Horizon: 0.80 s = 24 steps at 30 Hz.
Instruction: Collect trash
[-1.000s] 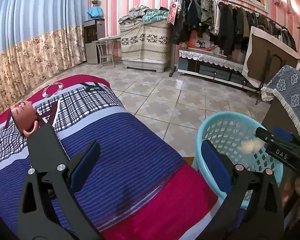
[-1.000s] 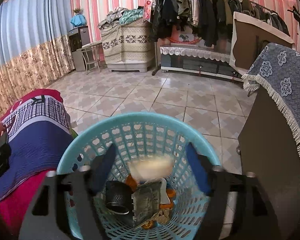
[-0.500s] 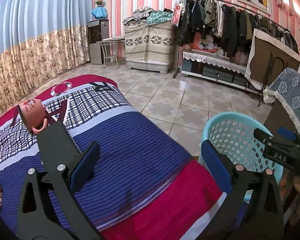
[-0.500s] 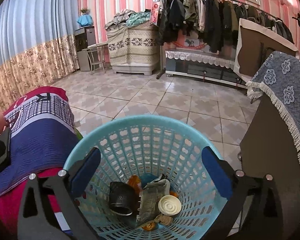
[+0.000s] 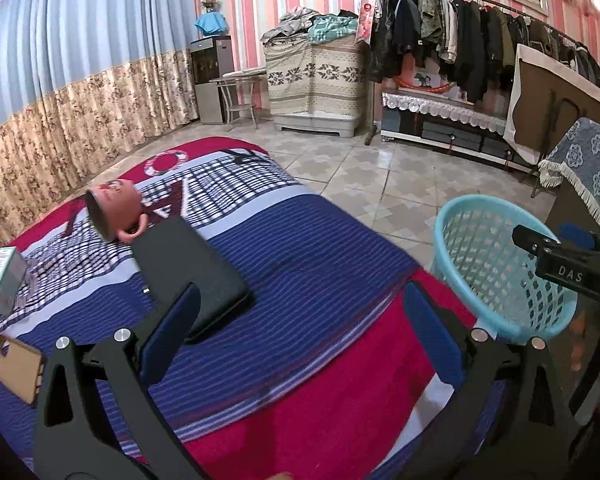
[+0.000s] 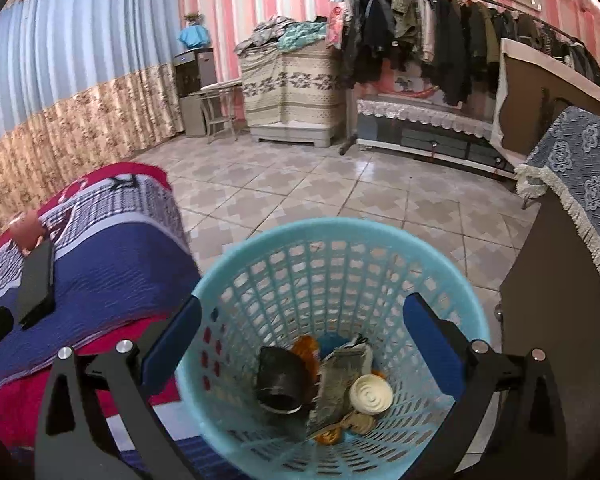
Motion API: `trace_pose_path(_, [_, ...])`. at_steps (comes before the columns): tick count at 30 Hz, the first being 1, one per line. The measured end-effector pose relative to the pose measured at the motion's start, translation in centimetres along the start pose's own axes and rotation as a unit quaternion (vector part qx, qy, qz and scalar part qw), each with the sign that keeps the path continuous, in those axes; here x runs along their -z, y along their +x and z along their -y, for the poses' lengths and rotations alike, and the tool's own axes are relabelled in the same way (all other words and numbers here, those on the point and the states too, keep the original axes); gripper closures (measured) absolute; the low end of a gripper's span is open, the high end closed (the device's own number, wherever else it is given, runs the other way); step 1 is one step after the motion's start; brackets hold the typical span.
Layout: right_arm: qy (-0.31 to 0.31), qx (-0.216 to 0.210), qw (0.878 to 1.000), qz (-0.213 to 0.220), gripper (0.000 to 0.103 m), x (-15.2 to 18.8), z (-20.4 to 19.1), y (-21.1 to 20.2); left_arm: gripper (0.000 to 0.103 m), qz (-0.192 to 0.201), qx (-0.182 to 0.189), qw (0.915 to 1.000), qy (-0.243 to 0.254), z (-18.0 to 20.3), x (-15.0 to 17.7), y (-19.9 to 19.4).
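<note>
The right gripper (image 6: 302, 344) is hovering over the blue basket (image 6: 452, 264) with its jaws spread wide and gripping nothing. Below it, a white round lid (image 6: 371, 394), a black cup (image 6: 278, 380) and a crumpled wrapper (image 6: 334, 384) are lying on the basket's bottom. The left gripper (image 5: 300, 330) is hanging over the bed (image 5: 300, 248), jaws likewise apart and empty. On the bed a black case (image 5: 188, 264) is lying beside a tipped pink mug (image 5: 114, 210), with a small box (image 5: 4, 280) farther left.
</note>
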State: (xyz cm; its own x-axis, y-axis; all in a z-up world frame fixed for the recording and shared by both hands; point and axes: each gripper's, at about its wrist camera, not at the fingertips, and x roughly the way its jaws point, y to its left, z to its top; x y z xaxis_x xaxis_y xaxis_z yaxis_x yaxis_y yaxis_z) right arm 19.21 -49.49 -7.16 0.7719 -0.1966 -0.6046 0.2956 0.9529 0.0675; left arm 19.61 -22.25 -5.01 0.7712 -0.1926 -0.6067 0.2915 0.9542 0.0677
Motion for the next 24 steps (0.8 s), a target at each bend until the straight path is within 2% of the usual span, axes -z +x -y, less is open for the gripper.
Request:
trace_pose_path(9, [-0.019, -0.029, 0.999, 0.03, 0.004, 0.7, -3.6, -4.1, 0.005, 0.0, 0.0, 1.0, 0.004, -1.6, 2.3, -3.7])
trace_pose_path(14, [-0.01, -0.044, 0.998, 0.035, 0.004, 2.0, -4.4, -6.6, 0.005, -0.001, -0.006, 0.9999, -0.016, -3.4, 3.8, -5.7])
trace_pose_path(20, [-0.004, -0.044, 0.998, 0.052, 0.004, 3.5, -4.7, -9.7, 0.005, 0.021, -0.022, 0.9988, -0.037, -5.7, 5.1, -8.5])
trace_pose_path(24, [-0.025, -0.051, 0.996, 0.062, 0.004, 4.6, -6.3, -11.7, 0.005, 0.04, -0.025, 0.9979, -0.046, -6.5, 5.7, -10.3])
